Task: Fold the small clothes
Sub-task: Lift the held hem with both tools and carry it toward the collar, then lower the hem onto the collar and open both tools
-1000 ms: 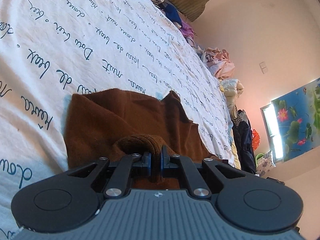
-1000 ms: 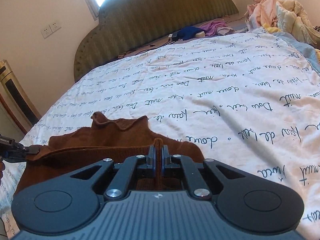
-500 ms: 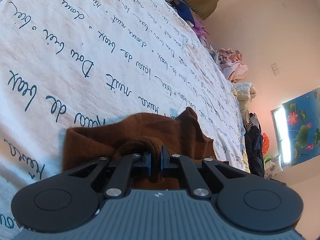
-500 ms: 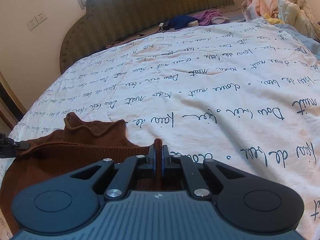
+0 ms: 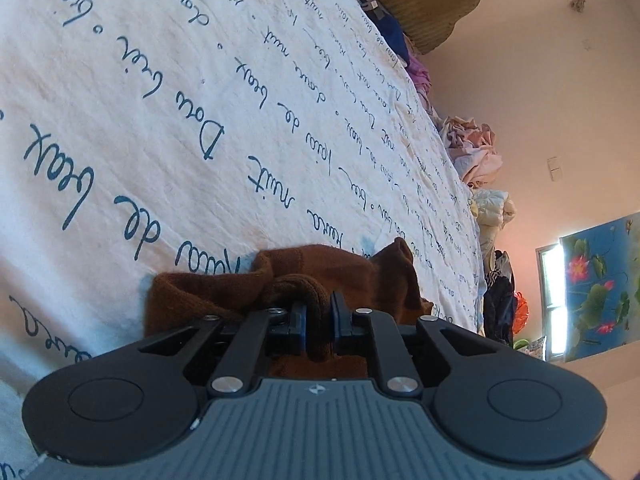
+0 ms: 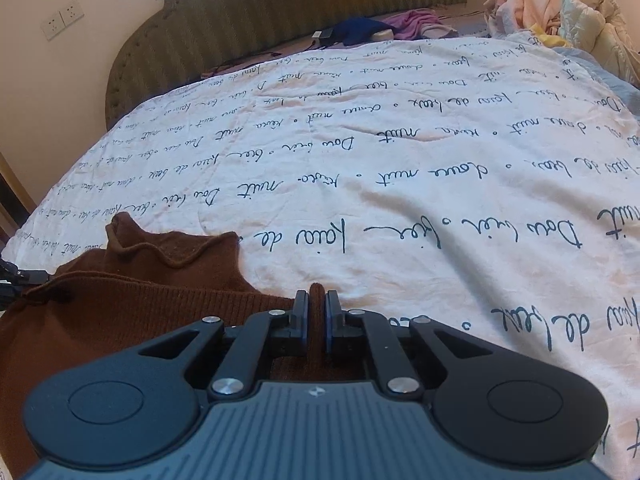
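Note:
A small brown knit garment lies on the white bedspread with blue script. My right gripper is shut on a thick edge of the garment at its right side. My left gripper is shut on a bunched fold of the same brown garment, which shows folded over on itself in the left wrist view. The left gripper's tip shows at the far left of the right wrist view, pinching the garment's other end. A ruffled collar lies on the bedspread beyond the held edge.
A padded olive headboard stands at the far end of the bed. Blue and purple clothes lie near it. A heap of pale clothes sits at the far right. A flower picture hangs on the wall.
Both grippers have moved forward over the bed, carrying the held garment edge toward the collar. Less brown cloth shows ahead of each gripper. Both stay shut.

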